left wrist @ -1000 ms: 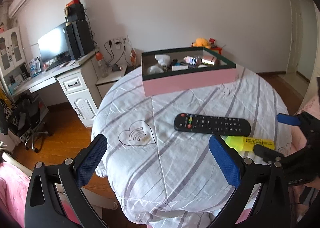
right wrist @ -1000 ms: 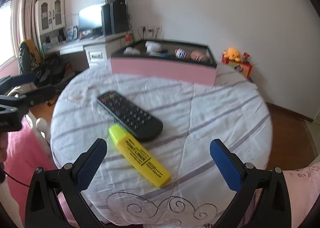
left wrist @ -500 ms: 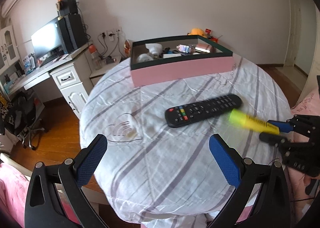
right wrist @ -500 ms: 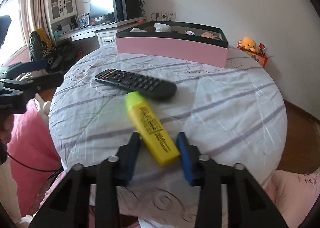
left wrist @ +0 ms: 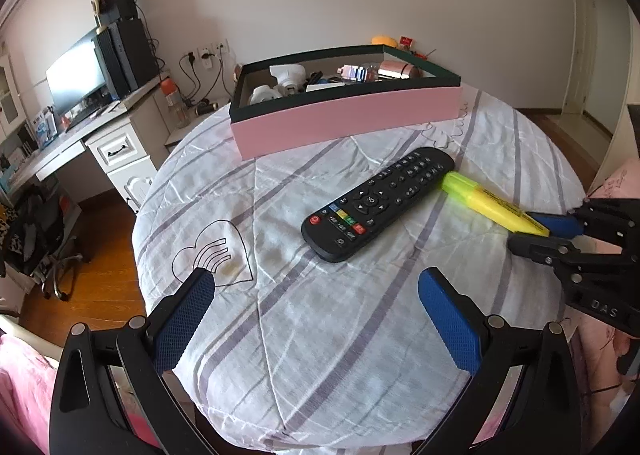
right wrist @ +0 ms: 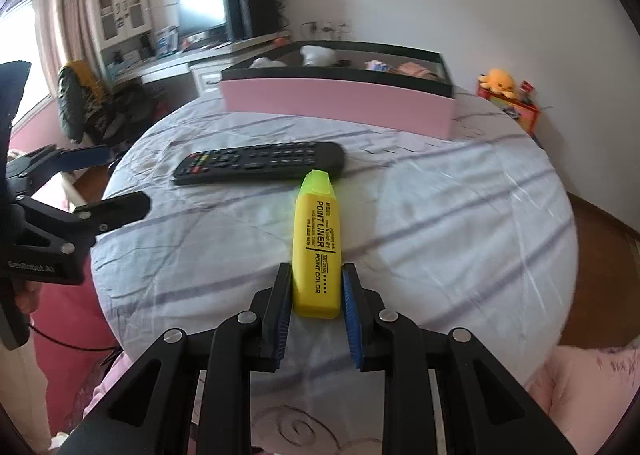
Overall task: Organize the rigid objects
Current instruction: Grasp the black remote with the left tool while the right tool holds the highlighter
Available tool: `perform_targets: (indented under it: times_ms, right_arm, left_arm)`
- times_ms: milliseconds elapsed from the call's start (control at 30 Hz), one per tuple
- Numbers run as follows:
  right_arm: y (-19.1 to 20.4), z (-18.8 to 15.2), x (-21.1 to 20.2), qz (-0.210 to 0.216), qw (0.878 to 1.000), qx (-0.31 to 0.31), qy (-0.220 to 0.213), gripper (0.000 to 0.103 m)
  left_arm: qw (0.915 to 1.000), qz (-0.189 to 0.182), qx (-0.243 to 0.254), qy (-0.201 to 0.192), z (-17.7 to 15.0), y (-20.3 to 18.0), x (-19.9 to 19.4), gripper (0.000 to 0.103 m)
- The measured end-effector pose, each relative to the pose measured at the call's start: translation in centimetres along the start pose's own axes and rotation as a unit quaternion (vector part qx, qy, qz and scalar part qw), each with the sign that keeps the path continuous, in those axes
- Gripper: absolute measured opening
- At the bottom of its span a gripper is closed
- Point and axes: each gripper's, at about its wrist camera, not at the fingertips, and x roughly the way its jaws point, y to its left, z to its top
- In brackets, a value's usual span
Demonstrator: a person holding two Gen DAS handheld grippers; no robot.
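The right claw [right wrist: 315, 287], wide apart a second ago, now clenches the yellow highlighter [right wrist: 316, 243] lying at the remote's [right wrist: 260, 163] five o'clock; the left claw [left wrist: 316, 319] hangs released, so boxing can begin.

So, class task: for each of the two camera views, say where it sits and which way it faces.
Left wrist: sits on the left hand-held gripper, faces down across the table at the remote; own open blue fingers show.
Right wrist: sits on the right hand-held gripper, faces the pink box; own fingers clamp the yellow highlighter.
Shared: remote, highlighter, box, each other's gripper.
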Motion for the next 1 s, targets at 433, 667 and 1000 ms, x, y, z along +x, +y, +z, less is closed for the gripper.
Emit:
perform_targets:
  times_ms: [433, 667, 1000]
  right_arm:
    - [-0.2, 4.8, 5.0, 0.010, 1.000, 0.002, 0.016, 0.025]
    - [-0.5, 6.0, 6.0, -0.002, 1.000, -0.001, 0.022, 0.040]
    - [-2.2, 5.8, 5.6, -0.042, 0.999, 0.009, 0.022, 0.026]
  left_arm:
    - [0.9996, -0.019, -0.010, 0.018, 2.1, 0.6, 4.1, 0.103]
    - [0.9987, -0.043, -0.008, 0.025, 3.7, -0.3, 6.7, 0.103]
    - [0.9968, -0.062, -0.004, 0.050, 5.2, -1.1, 9.1, 0.073]
